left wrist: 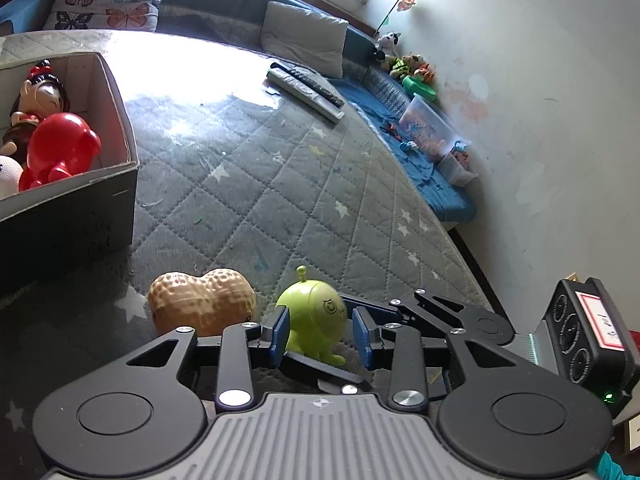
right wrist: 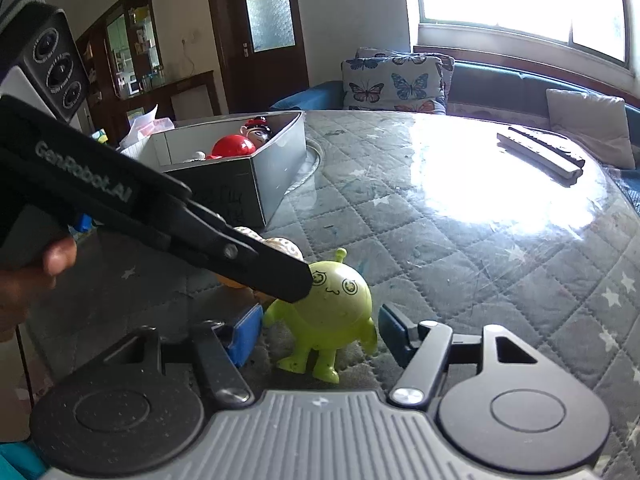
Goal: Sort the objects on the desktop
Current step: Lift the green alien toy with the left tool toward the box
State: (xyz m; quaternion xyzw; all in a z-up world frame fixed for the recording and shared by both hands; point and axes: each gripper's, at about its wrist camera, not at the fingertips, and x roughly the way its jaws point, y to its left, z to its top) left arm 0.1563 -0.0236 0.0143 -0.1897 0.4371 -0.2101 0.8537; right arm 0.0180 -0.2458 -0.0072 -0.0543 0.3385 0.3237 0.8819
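- Two toys lie loose outside the box (left wrist: 120, 184): a green alien (left wrist: 316, 316) and a peanut (left wrist: 202, 300), both on the quilted table (left wrist: 248, 184) near the box's front corner.
- At least three toys are already in the box: a red figure (left wrist: 60, 148), a doll (left wrist: 38, 88) behind it, and a white one (left wrist: 8, 174) at the edge, mostly cut off.
- Alien stands upright, peanut just beside it on the box side.
- Left gripper (left wrist: 320, 334): jaws apart, one blue pad on each side of the alien; the left pad looks to touch or nearly touch, the right pad shows a gap. Not clamped.
- Right gripper (right wrist: 320, 332): jaws wide apart, also either side of the alien, clear of it on both sides.
- In the right view, the left gripper's finger crosses in front of the peanut and reaches the alien's head.
- Remotes (left wrist: 308, 88) lie well beyond the box, untouched; whether they count as items to sort I cannot tell.
- Judgement: roughly past halfway. Alien is next in hand; peanut follows.
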